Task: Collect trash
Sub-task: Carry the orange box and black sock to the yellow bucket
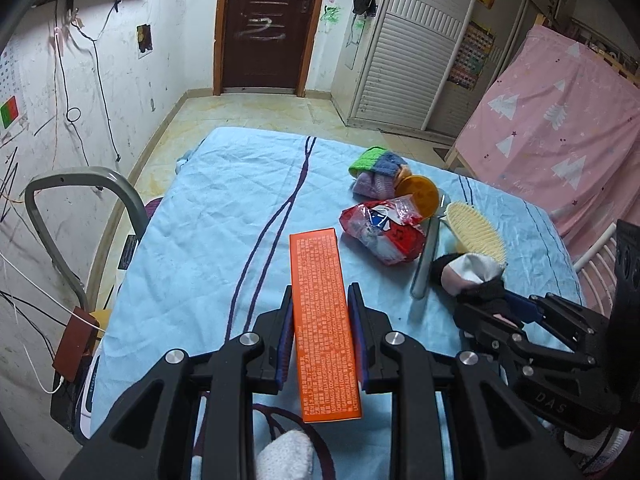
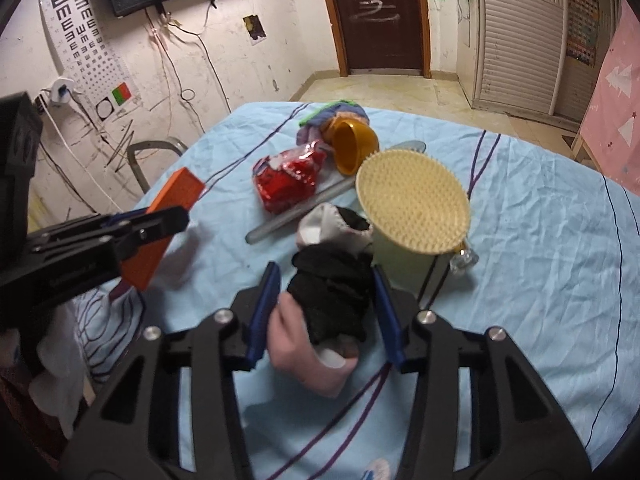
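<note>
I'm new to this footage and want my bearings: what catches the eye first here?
The bright orange box stands out, clamped in the left gripper above the blue sheet. Next, the right gripper straddles a black-and-pink sock bundle, its pads beside the cloth. Behind lie a red snack bag and a cream bristle brush.

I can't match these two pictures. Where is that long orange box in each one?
Left wrist view: the orange box stands bottom centre, clamped in the left gripper.
Right wrist view: the same box sits at the left edge, lifted off the cloth.
Shared landmark: the red snack bag.
</note>
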The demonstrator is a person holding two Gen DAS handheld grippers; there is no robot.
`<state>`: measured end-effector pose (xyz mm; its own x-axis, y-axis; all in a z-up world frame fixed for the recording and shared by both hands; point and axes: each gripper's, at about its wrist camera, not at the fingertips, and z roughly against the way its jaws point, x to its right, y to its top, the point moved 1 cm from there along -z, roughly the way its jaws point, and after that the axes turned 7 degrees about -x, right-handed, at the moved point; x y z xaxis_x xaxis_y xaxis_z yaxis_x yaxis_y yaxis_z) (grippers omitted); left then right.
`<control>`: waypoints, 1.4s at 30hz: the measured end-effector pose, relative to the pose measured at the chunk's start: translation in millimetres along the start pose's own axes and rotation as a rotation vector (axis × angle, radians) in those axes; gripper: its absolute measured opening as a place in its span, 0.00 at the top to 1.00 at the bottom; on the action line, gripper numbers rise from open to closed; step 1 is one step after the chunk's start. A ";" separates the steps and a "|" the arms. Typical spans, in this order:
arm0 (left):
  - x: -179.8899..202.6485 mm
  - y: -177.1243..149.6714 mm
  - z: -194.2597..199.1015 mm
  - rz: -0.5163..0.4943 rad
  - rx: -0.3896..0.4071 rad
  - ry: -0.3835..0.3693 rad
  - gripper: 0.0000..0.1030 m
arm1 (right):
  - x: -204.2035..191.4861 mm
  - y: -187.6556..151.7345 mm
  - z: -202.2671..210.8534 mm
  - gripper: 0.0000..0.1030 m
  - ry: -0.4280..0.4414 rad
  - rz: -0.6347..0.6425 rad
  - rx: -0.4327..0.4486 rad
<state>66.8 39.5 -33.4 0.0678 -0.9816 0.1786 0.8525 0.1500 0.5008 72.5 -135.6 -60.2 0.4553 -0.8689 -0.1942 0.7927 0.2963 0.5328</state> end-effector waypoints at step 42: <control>257.2 -36.6 49.6 -0.380 0.084 -0.197 0.85 | 214.0 -147.6 193.9 0.57 -0.103 -0.439 0.404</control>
<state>27.3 -212.6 36.2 -0.3502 -0.9286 0.1226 0.7521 -0.2008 0.6277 -25.7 -442.1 -20.7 0.0632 -0.9157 -0.3969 0.6718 -0.2551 0.6955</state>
